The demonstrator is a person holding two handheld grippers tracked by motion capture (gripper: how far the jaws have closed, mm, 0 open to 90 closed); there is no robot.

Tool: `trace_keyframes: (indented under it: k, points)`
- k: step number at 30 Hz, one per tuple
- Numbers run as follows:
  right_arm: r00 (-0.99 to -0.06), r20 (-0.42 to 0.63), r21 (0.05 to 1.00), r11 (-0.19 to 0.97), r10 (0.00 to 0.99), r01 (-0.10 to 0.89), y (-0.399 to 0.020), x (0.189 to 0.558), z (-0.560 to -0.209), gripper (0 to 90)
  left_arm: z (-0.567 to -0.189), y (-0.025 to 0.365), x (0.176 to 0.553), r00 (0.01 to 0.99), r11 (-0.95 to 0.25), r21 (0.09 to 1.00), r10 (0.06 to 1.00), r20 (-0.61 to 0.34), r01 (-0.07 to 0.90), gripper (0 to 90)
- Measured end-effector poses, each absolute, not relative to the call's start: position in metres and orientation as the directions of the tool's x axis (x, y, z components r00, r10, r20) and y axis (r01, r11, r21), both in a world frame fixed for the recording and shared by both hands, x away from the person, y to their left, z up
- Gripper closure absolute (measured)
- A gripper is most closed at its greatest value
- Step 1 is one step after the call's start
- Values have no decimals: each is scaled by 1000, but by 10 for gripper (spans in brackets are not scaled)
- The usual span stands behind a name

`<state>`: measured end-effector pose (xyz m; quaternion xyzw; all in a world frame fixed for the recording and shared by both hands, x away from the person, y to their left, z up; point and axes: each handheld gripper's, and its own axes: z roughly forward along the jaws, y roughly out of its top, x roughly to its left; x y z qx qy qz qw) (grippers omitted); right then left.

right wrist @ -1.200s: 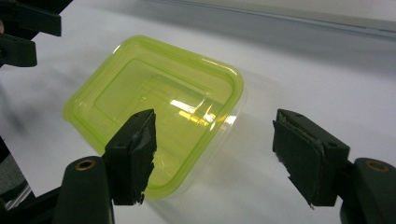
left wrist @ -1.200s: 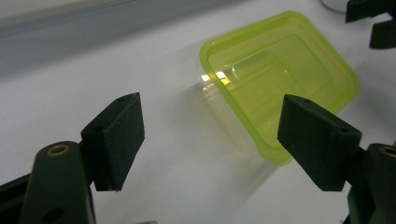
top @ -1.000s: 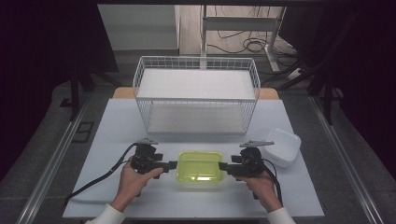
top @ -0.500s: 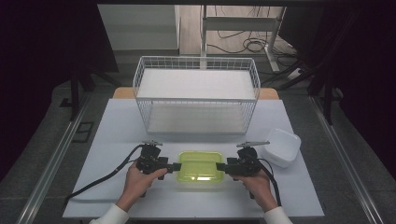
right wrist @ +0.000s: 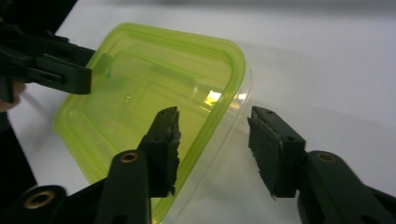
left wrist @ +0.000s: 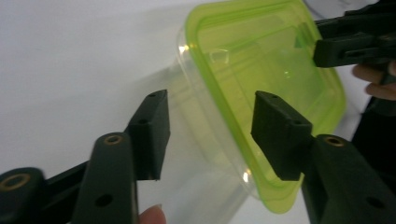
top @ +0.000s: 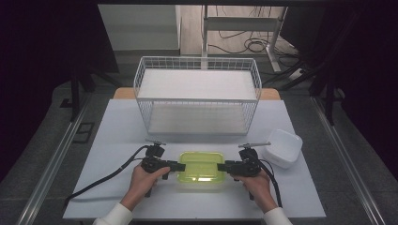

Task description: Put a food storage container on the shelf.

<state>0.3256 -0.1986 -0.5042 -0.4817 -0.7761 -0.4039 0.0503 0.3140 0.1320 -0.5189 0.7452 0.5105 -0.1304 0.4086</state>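
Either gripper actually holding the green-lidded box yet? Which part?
Neither: both grippers straddle opposite edges of the clear plastic box with green lid, jaws just closing, pads not yet pressing.

White wire basket (top: 197, 96) stands at the far middle of the pale table (top: 108, 140), with a white sheet lying flat across its upper level. White square bowl (top: 282, 147) sits near the table's right edge, well apart from the basket. Cables (top: 244, 44) lie on the floor beyond.
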Motion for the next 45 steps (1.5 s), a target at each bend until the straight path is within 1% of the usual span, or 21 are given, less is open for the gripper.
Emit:
trace_keyframes:
  k: [2, 3, 4, 6, 7, 12, 19, 22, 24, 25, 28, 30, 34, 40, 42, 45]
  points:
    - [-524, 493, 570, 197, 695, 797, -200, 326, -505, 582, -519, 132, 315, 447, -140, 477, 641, -625, 868, 539]
    - [-521, 505, 566, 192, 688, 802, -200, 327, -505, 607, -519, 132, 315, 446, -135, 476, 629, -637, 869, 574]
    - [-521, 505, 566, 192, 688, 802, -200, 327, -505, 607, -519, 132, 315, 446, -135, 476, 629, -637, 869, 619]
    - [-511, 531, 553, 180, 677, 814, -201, 327, -506, 640, -518, 132, 315, 443, -130, 473, 624, -643, 871, 631]
    - [-497, 552, 539, 168, 670, 825, -202, 328, -506, 674, -518, 133, 314, 437, -122, 474, 629, -643, 872, 678]
    - [-468, 596, 525, 125, 653, 842, -207, 326, -507, 727, -515, 134, 310, 435, -108, 480, 627, -646, 870, 725]
    - [-474, 602, 553, 93, 643, 828, -210, 321, -500, 777, -509, 135, 303, 461, -105, 516, 623, -632, 850, 761]
    - [-502, 589, 581, 100, 633, 808, -211, 317, -495, 798, -505, 136, 299, 477, -101, 544, 631, -612, 833, 789]
    - [-508, 584, 585, 105, 633, 804, -211, 316, -494, 799, -504, 136, 299, 479, -103, 547, 632, -609, 831, 801]
    - [-528, 565, 603, 120, 634, 789, -210, 314, -492, 800, -503, 137, 297, 490, -103, 562, 632, -601, 821, 802]
    - [-539, 555, 617, 121, 633, 777, -210, 312, -490, 800, -500, 137, 296, 501, -103, 573, 625, -599, 813, 802]
    - [-566, 534, 643, 132, 628, 754, -210, 311, -485, 800, -495, 139, 293, 518, -100, 593, 616, -593, 799, 802]
    - [-590, 515, 667, 142, 622, 732, -210, 308, -481, 799, -490, 141, 290, 533, -95, 613, 610, -587, 784, 802]
    - [-644, 451, 722, 172, 618, 670, -206, 302, -466, 798, -478, 144, 281, 565, -80, 666, 609, -557, 742, 804]
    - [-649, 448, 727, 172, 615, 665, -206, 301, -464, 798, -476, 145, 280, 569, -75, 672, 604, -558, 737, 803]
    - [-681, 405, 756, 196, 610, 624, -204, 297, -455, 796, -470, 147, 278, 587, -86, 689, 605, -538, 720, 804]
